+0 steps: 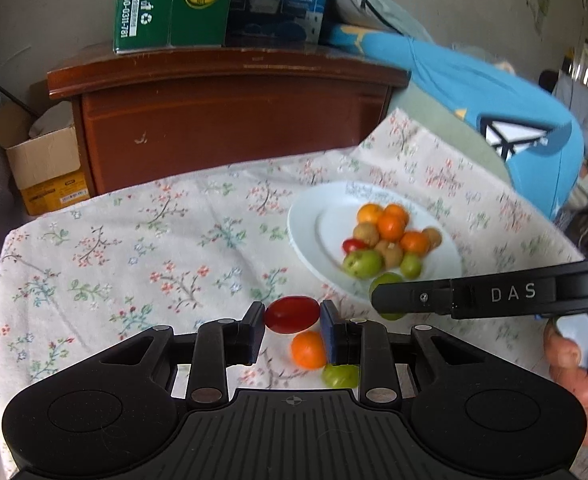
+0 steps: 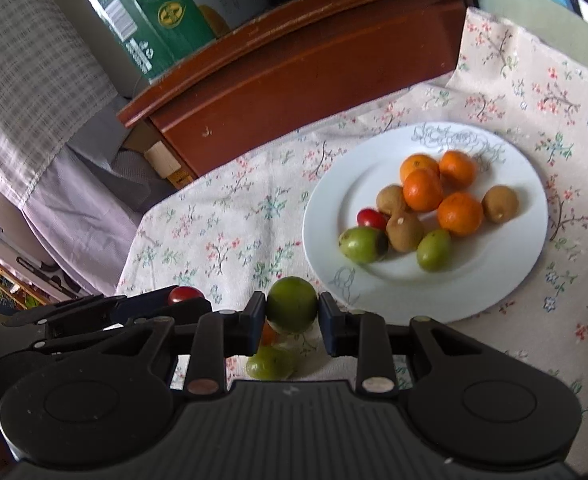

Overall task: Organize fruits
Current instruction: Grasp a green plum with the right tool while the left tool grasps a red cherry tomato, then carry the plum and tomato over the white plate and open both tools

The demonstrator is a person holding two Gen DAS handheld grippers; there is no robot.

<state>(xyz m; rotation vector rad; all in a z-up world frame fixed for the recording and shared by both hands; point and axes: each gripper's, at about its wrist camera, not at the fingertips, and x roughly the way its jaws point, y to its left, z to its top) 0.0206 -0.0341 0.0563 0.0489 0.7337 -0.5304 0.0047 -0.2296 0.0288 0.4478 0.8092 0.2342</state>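
Here each gripper carries one fruit: the left gripper (image 1: pixel 293 334) is clamped on a red cherry tomato (image 1: pixel 292 314), the right gripper (image 2: pixel 292 328) on a green fruit (image 2: pixel 292 304), each pinched across its middle between the pads. The sensible course is for the person to keep both squeezes gentle and steady, bring the fruits over the white plate (image 2: pixel 506 276), which lies ahead and to the right of both grippers, lower close to a bare patch, then release so neither rolls off. Below the left gripper's jaws a small orange fruit (image 1: pixel 308 350) and another green fruit (image 1: pixel 340 375) lie on the floral cloth (image 1: pixel 134 248), seemingly next to collect
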